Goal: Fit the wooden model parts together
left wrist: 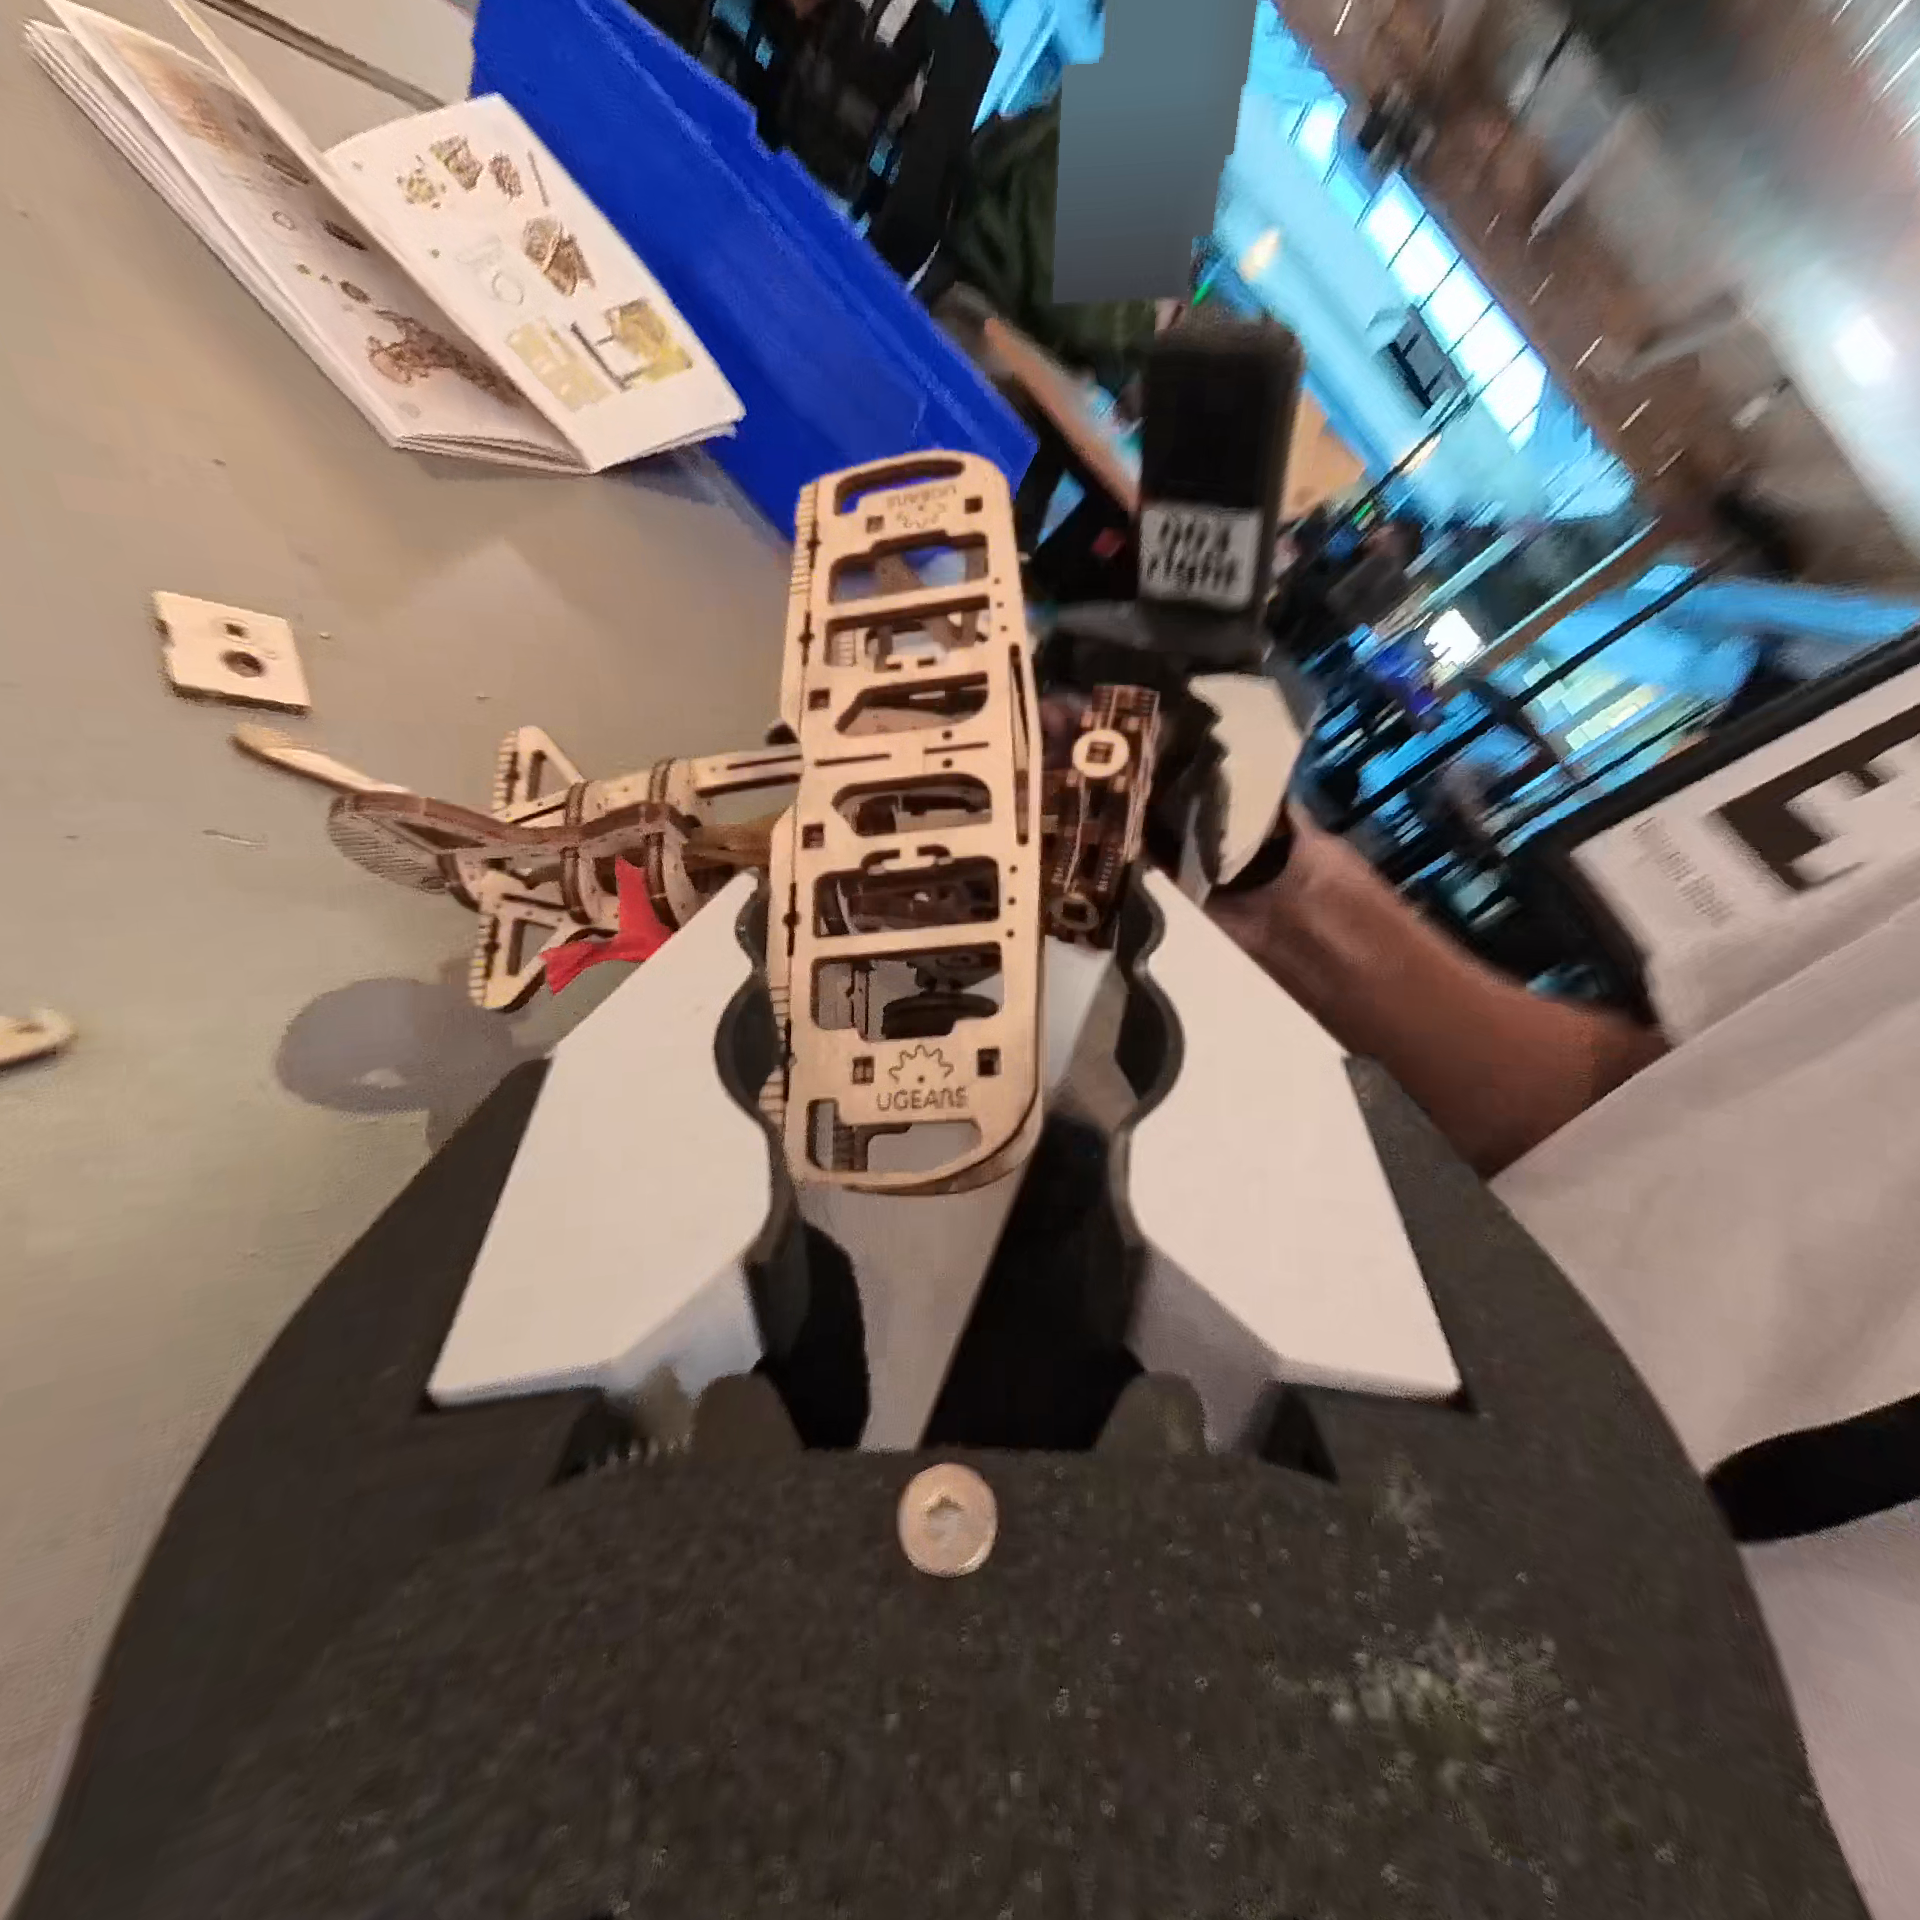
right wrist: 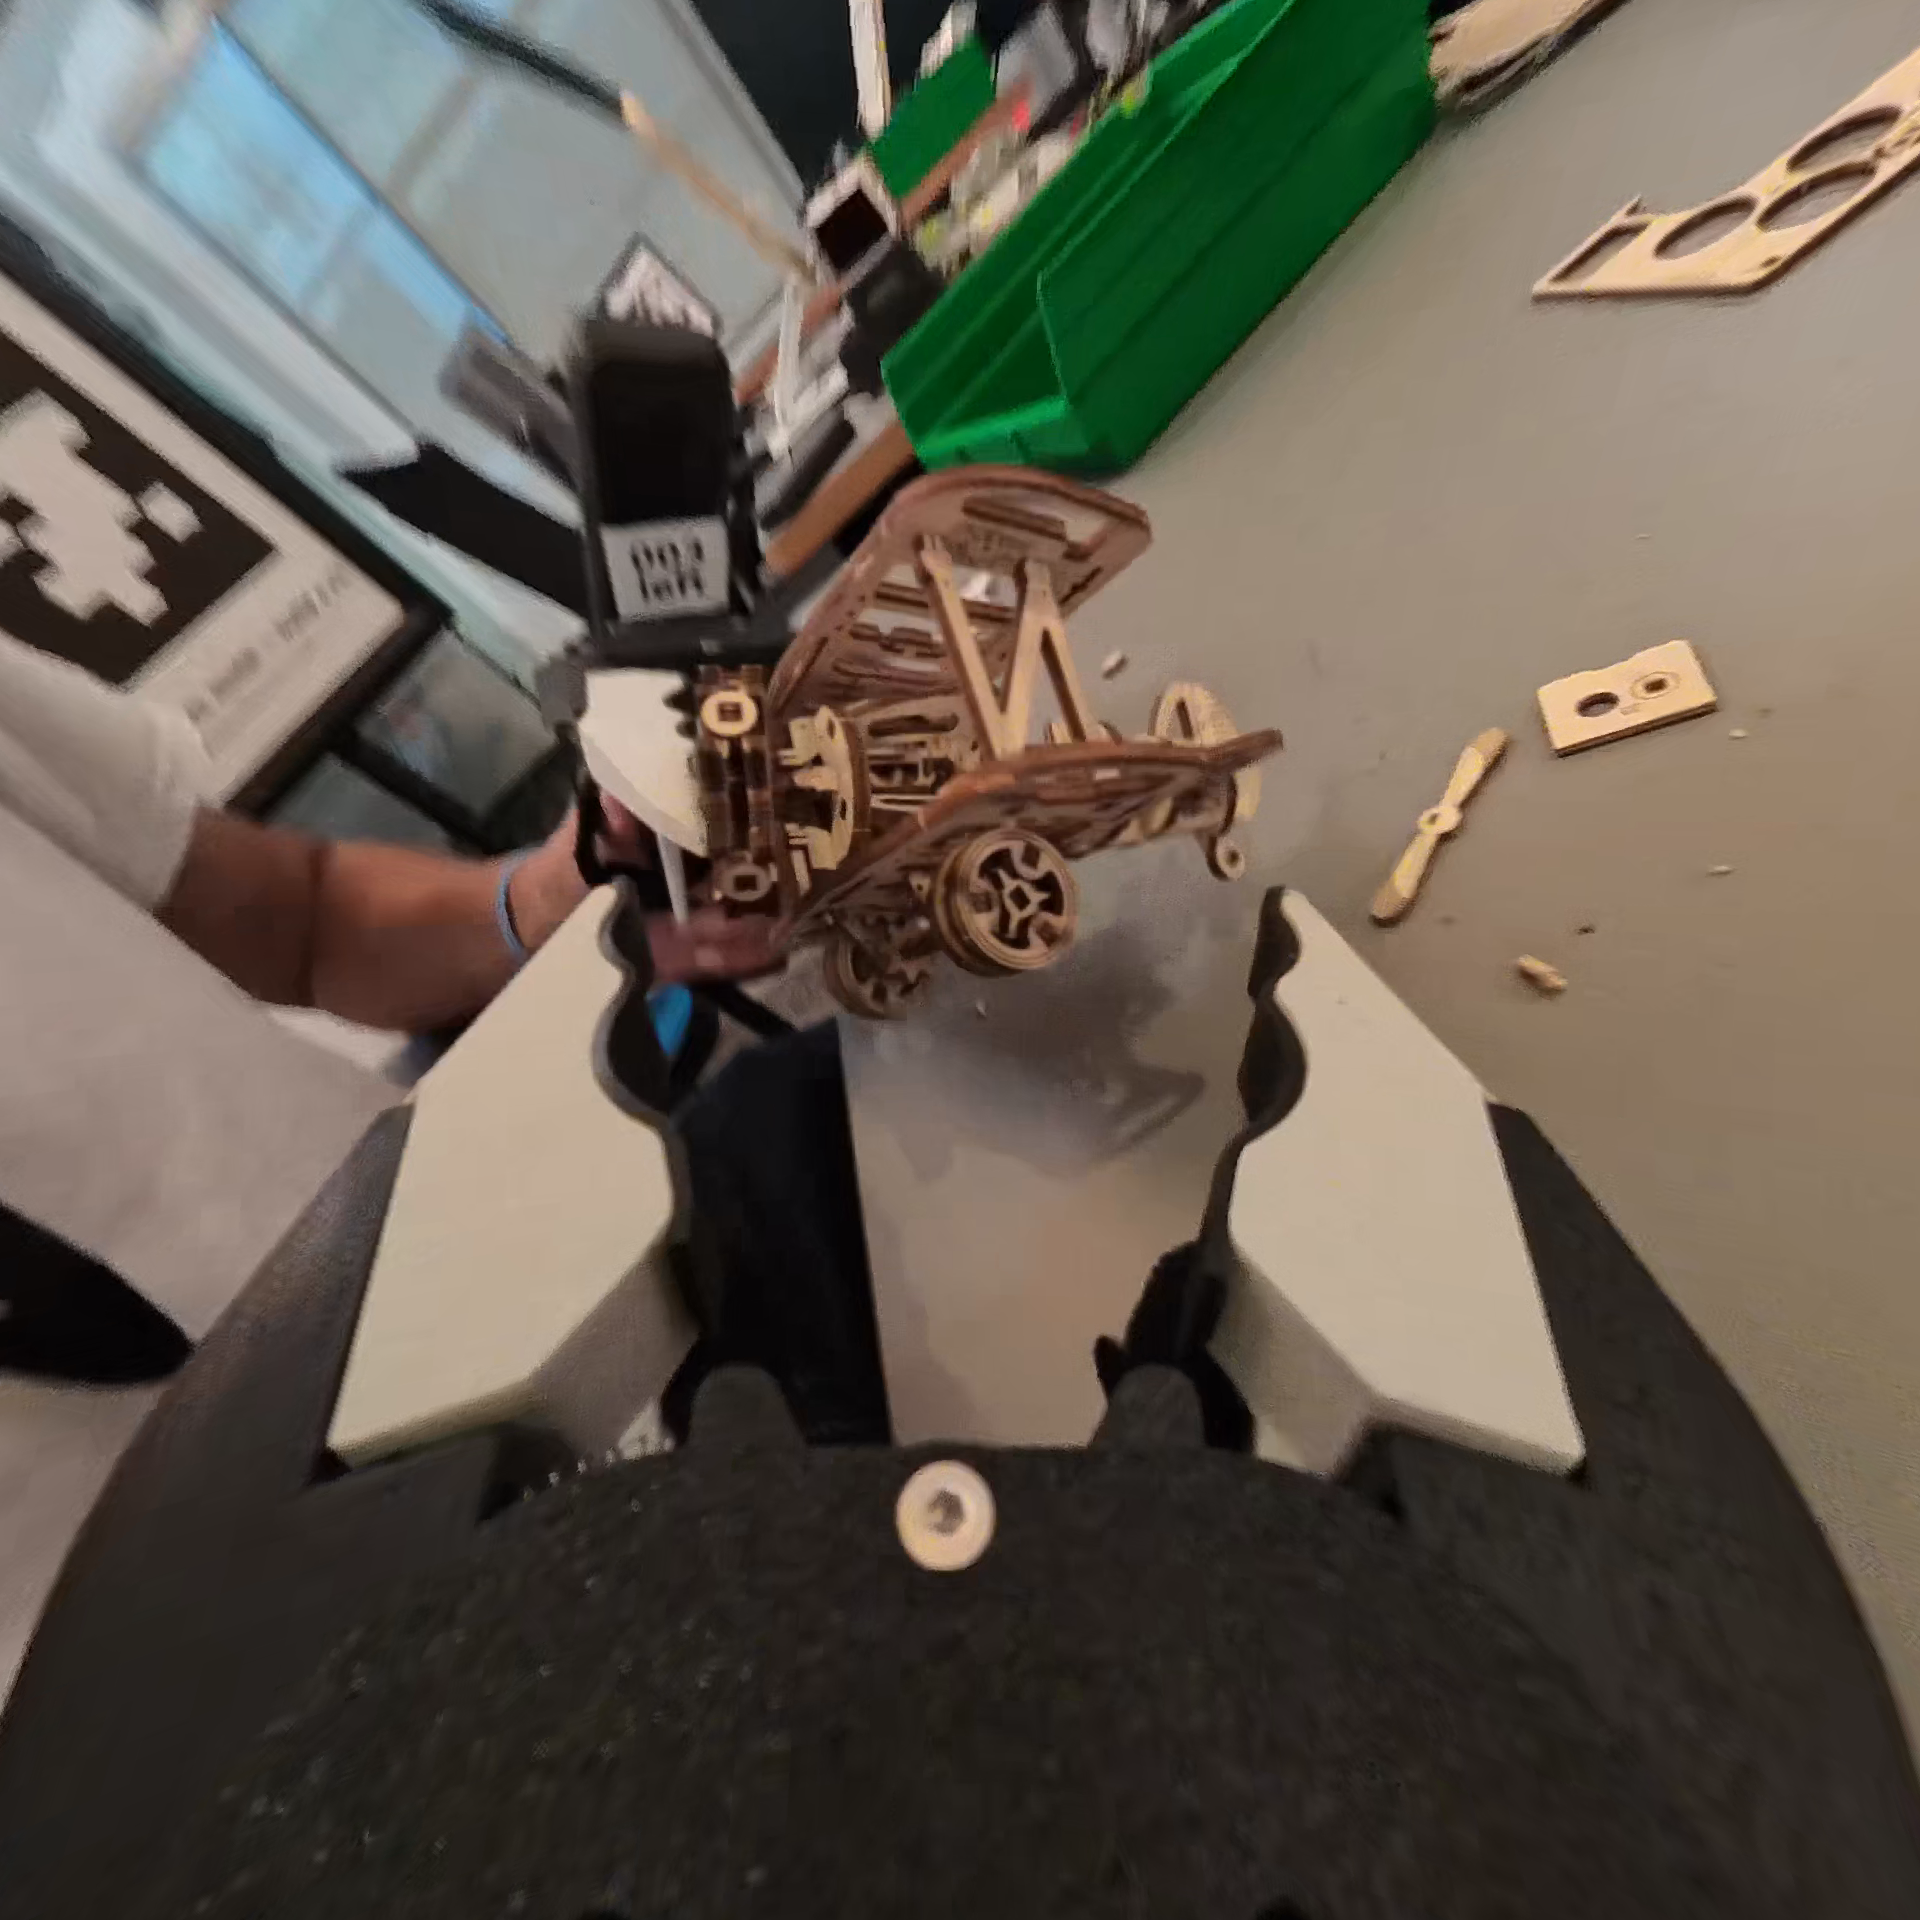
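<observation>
The left gripper (left wrist: 940,997) is clamped on the wooden biplane (left wrist: 904,831), held above the grey table (left wrist: 156,468), tail toward the open booklet (left wrist: 416,260). The right gripper (right wrist: 940,935) gapes empty beside its wheels (right wrist: 1003,899).

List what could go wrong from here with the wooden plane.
1. The pale laser-cut wooden biplane model hangs above the grey table, seemingly clamped only by the left gripper. A slip would probably drop it.
2. Its wings and body are thin lattice, so a harder squeeze might crack them.
3. The open right gripper sits close to the spoked wooden wheel. Pushing in carelessly could snag it.
</observation>
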### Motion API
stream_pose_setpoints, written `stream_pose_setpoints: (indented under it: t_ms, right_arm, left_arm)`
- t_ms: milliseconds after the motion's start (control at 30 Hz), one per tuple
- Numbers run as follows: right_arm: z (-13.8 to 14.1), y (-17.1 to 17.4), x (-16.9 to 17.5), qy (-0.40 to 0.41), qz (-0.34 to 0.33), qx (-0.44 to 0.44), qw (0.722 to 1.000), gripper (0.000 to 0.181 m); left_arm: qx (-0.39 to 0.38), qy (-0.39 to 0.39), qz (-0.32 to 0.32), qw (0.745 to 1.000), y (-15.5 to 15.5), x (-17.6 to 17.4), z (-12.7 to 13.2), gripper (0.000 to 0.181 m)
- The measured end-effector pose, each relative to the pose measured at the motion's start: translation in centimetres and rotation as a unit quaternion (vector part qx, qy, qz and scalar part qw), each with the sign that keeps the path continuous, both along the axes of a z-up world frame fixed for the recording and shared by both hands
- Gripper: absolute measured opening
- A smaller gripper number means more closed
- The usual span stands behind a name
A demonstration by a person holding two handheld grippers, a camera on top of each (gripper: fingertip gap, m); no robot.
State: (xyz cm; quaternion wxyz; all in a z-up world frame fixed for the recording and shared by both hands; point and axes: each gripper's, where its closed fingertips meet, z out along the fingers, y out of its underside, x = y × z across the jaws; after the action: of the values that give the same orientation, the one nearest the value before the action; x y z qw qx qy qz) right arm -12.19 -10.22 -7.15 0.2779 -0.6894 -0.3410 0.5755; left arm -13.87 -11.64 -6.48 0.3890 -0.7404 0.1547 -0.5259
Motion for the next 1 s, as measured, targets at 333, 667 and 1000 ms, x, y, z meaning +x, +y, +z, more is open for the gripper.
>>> stream_pose_setpoints:
  t_ms: [333, 667, 1000]
  right_arm:
    - [3.3, -1.7, -0.8, 0.149, -0.049, -0.108, 0.982, 0.07]
    - [3.0, -2.0, -0.4, 0.144, -0.038, -0.141, 0.979, 0.065]
    - [2.7, -2.1, -0.2, 0.132, -0.03, -0.139, 0.981, 0.061]
  left_arm:
    - [-0.025, -0.088, 0.03, 0.995, -1.4, 1.3, 2.1, 0.063]
    - [-0.034, -0.082, 0.039, 0.995, -1.6, 1.8, 2.0, 0.065]
    - [-0.057, -0.087, 0.014, 0.994, -1.6, 2.0, 1.6, 0.074]
